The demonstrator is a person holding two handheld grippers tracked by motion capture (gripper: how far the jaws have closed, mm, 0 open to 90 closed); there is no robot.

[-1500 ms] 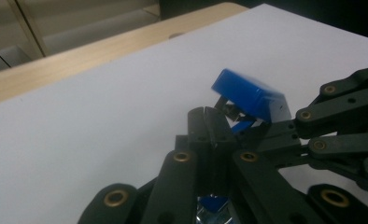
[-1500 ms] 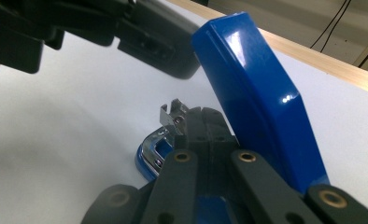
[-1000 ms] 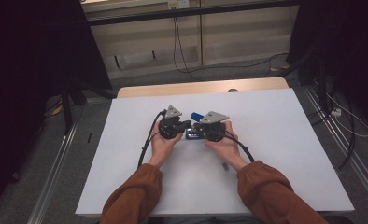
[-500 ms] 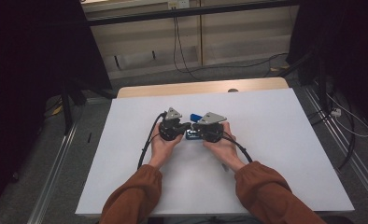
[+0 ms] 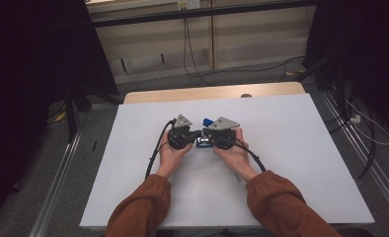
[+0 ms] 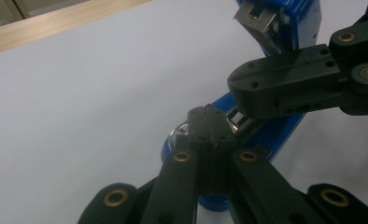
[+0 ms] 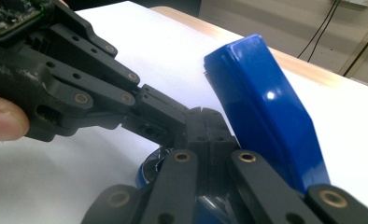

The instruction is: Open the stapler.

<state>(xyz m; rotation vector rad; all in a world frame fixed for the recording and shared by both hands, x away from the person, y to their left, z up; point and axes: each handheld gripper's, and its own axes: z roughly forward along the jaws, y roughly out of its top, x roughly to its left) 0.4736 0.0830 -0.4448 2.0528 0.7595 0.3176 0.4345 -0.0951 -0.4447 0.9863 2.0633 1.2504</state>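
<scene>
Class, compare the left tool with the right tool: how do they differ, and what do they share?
The left tool has a cable that bows out wide over the table; the right tool has a cable that runs close by the wrist. The left tool's grey plate looks smaller than the right tool's plate. Both are black, shut, and meet tip to tip at the blue stapler.

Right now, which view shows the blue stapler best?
The right gripper view: the blue stapler shows its raised top cover large and sharp, beside the shut right claw. The left gripper view shows its metal head and base, partly behind the claws. The high view shows a small blue sliver between both hands.
</scene>
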